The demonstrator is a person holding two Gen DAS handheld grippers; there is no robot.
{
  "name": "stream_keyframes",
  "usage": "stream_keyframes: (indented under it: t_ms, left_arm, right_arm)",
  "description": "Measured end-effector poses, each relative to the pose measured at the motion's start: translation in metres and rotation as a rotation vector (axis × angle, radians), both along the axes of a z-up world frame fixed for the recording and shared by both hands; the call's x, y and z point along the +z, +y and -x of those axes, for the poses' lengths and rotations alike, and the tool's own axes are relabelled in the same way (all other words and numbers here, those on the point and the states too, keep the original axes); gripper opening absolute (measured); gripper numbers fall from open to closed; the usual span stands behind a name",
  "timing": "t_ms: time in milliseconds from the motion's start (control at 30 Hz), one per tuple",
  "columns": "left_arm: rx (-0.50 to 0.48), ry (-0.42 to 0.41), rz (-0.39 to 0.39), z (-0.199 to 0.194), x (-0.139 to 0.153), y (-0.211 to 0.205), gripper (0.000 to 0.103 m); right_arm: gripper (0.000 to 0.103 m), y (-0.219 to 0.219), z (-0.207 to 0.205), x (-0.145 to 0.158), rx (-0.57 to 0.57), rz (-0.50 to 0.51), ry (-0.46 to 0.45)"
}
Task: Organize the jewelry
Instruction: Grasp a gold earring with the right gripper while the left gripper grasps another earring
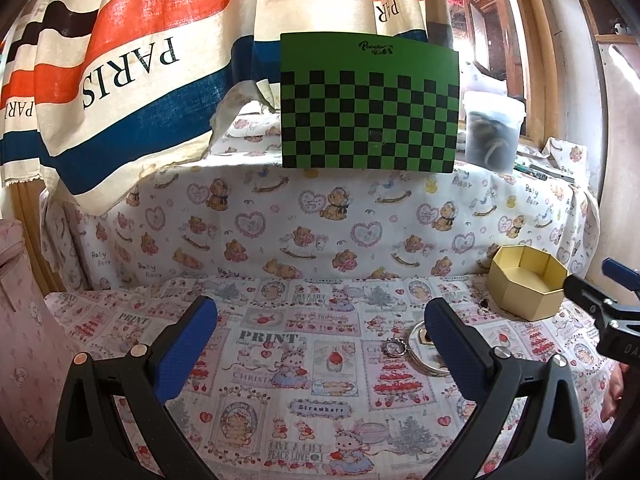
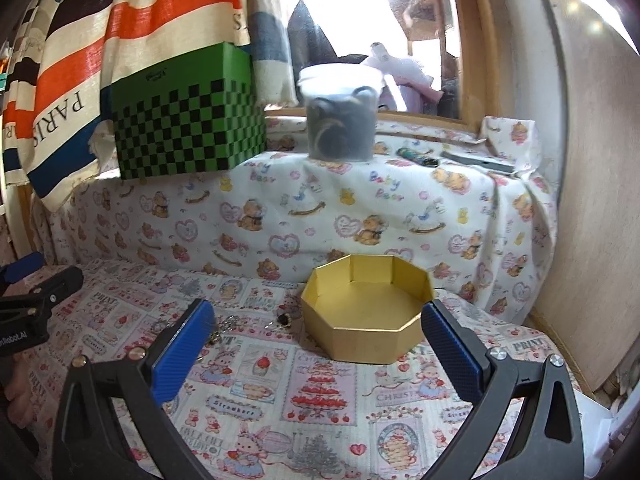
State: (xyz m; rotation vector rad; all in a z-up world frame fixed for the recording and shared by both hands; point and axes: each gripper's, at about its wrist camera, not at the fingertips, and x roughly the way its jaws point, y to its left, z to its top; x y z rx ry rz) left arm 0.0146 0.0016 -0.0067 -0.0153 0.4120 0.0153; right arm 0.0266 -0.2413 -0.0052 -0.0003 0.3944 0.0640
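Observation:
An open gold octagonal box [image 2: 364, 312] stands empty on the patterned cloth; it also shows in the left wrist view [image 1: 526, 286]. Jewelry lies left of it: a silver ring [image 1: 396, 347], a round bangle [image 1: 424, 350] partly hidden behind my left gripper's right finger, and small dark pieces [image 1: 483, 305]. In the right wrist view a small earring [image 2: 285, 319] and silver pieces [image 2: 228, 324] lie left of the box. My left gripper [image 1: 320, 316] is open and empty above the cloth. My right gripper [image 2: 316, 320] is open and empty, facing the box.
A green checkered board [image 1: 368, 108] and a lidded plastic jar [image 2: 340, 112] stand on the raised ledge behind. A striped PARIS cloth [image 1: 132, 68] hangs at the left. A pink bag [image 1: 16, 320] is at the far left. A wall [image 2: 592, 200] bounds the right.

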Motion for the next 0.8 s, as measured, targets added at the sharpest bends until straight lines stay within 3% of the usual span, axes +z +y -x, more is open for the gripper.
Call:
stream_keyframes:
  t_ms: [133,200,267,300,367,533,633,800]
  left_arm:
    - [-0.011,0.006,0.020,-0.002,0.000,0.005,0.103]
    - [0.004,0.021,0.019,-0.005,0.000,0.008,0.103]
    - [0.024,0.033,0.034,-0.009,0.000,0.014,0.103]
    - [0.026,0.035,0.046,-0.009,0.000,0.017,0.103]
    - [0.037,0.036,0.064,-0.011,0.001,0.023,0.103]
    - [0.050,0.050,0.090,-0.013,0.001,0.031,0.103]
    - [0.044,0.049,0.109,-0.013,0.002,0.035,0.100]
    - [0.048,0.051,0.116,-0.012,0.005,0.038,0.096]
  right_arm:
    - [0.103,-0.002,0.004,0.002,0.081,-0.034,-0.024]
    - [0.097,0.004,0.000,0.001,0.104,-0.017,0.019]
    - [0.067,0.009,-0.005,-0.001,0.126,-0.029,0.072]
    - [0.057,0.012,-0.012,-0.002,0.142,-0.056,0.129]
    - [0.025,0.018,-0.027,-0.008,0.186,-0.125,0.257]
    - [0.014,0.049,-0.051,-0.017,0.251,-0.140,0.385]
    - [0.014,0.071,-0.064,-0.025,0.295,-0.154,0.446]
    - [0.013,0.091,-0.079,-0.040,0.242,-0.152,0.494]
